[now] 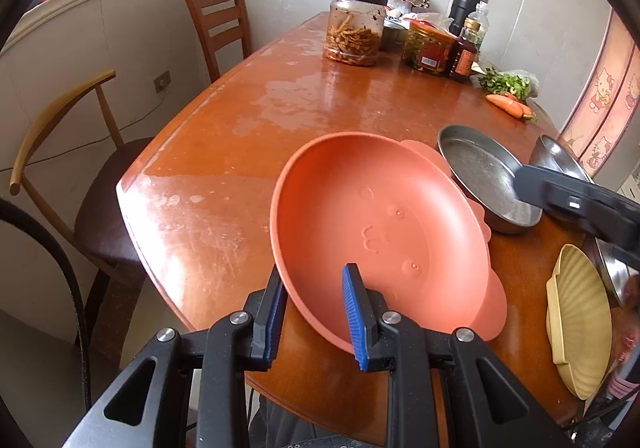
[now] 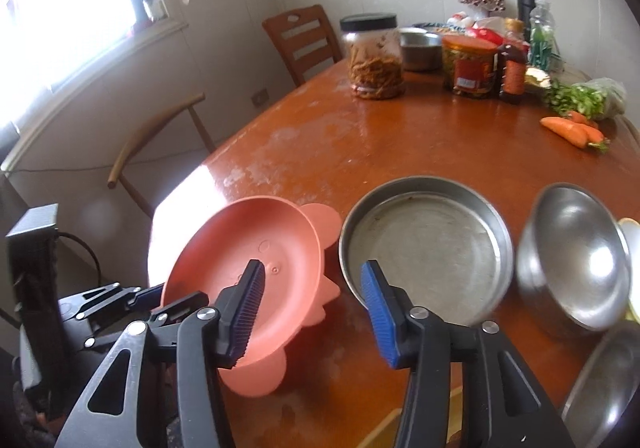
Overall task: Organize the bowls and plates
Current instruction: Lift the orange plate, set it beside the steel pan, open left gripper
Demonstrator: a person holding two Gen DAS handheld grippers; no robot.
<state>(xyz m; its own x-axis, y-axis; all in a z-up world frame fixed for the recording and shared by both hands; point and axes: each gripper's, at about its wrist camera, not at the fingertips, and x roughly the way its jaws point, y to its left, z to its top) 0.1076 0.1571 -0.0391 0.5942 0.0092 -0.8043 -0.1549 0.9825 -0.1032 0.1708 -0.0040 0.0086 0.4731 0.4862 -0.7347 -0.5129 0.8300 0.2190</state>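
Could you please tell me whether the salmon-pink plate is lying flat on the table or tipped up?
Tipped up. The pink plate is clamped at its near rim by the left gripper, and its far side rises off the table.

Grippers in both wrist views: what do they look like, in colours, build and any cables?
Both are alike. The left gripper and right gripper have matte black plastic linkage arms with triangular cut-outs and round silver pivot bolts. Each finger ends in a blue ribbed rubber pad. A black cable loops beside the left one. No sleeve shows clearly.
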